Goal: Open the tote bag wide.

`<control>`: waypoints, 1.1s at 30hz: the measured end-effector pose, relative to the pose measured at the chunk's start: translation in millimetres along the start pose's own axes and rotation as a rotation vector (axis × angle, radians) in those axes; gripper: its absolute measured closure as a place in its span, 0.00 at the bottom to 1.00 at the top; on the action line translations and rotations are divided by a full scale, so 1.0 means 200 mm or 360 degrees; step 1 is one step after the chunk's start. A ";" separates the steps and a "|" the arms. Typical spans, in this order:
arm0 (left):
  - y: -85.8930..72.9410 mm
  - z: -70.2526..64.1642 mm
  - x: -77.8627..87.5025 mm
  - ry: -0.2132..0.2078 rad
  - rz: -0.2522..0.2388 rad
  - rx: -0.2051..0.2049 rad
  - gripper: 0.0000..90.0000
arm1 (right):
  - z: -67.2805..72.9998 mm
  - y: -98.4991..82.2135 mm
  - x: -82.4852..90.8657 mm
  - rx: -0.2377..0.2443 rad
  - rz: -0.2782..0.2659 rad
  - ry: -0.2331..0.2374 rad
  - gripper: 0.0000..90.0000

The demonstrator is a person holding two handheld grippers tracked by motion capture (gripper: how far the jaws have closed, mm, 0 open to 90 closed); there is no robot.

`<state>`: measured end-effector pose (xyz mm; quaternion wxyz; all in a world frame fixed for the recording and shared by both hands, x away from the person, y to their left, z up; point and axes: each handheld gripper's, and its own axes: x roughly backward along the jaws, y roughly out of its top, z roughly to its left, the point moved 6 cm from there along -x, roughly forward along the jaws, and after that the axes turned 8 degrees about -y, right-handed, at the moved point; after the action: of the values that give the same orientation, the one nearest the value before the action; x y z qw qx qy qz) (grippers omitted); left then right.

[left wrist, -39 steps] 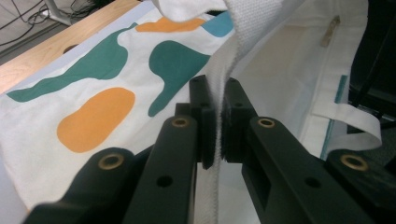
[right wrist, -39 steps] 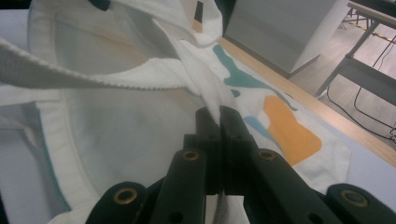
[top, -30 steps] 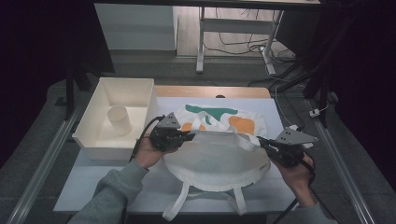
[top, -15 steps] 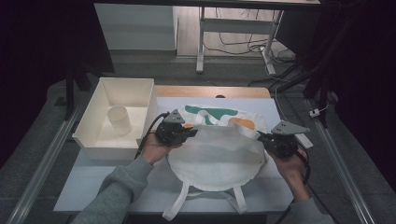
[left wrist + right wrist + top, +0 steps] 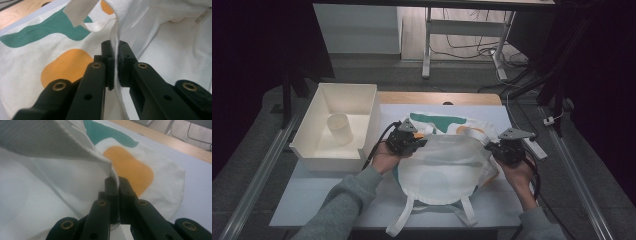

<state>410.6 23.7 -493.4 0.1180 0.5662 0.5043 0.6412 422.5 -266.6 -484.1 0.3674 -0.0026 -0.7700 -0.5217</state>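
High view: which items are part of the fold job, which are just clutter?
In the job:
- white cloth bag with green and orange patches, edge pinched on both sides
- left gripper, shut on the bag
- right gripper, shut on the bag

Lying about:
- cream open-topped box
- pale cup inside that box
- light tabletop

Dim lab: test table (image 5: 337,200), floor cables (image 5: 472,47), metal frames (image 5: 428,40).
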 end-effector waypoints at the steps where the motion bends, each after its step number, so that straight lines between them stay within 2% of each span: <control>1: 0.00 0.00 -0.01 0.0000 0.0008 0.0000 0.95 | 0.00 -0.01 -0.01 -0.0006 0.0010 0.0003 0.97; 15: -0.03 0.07 -0.10 0.0032 0.0056 0.0044 0.95 | -0.04 -0.03 -0.16 -0.0016 0.0095 -0.0038 0.97; 26: -0.07 0.10 -0.19 0.0016 0.0134 0.0079 0.95 | -0.04 -0.10 -0.26 -0.0026 0.0218 -0.0014 0.97; 29: -0.08 0.10 -0.19 0.0016 0.0141 0.0079 0.94 | -0.04 -0.11 -0.26 -0.0043 0.0235 0.0001 0.96; 30: -0.08 0.10 -0.19 0.0015 0.0137 0.0082 0.94 | -0.04 -0.11 -0.25 -0.0048 0.0226 -0.0003 0.94; 33: -0.08 0.10 -0.17 0.0001 0.0115 0.0102 0.94 | -0.05 -0.07 -0.18 -0.0079 0.0162 -0.0048 0.71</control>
<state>433.3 16.7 -529.0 0.0764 0.5875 0.5038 0.6287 448.9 -267.2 -513.0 0.3815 -0.0588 -0.7611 -0.5213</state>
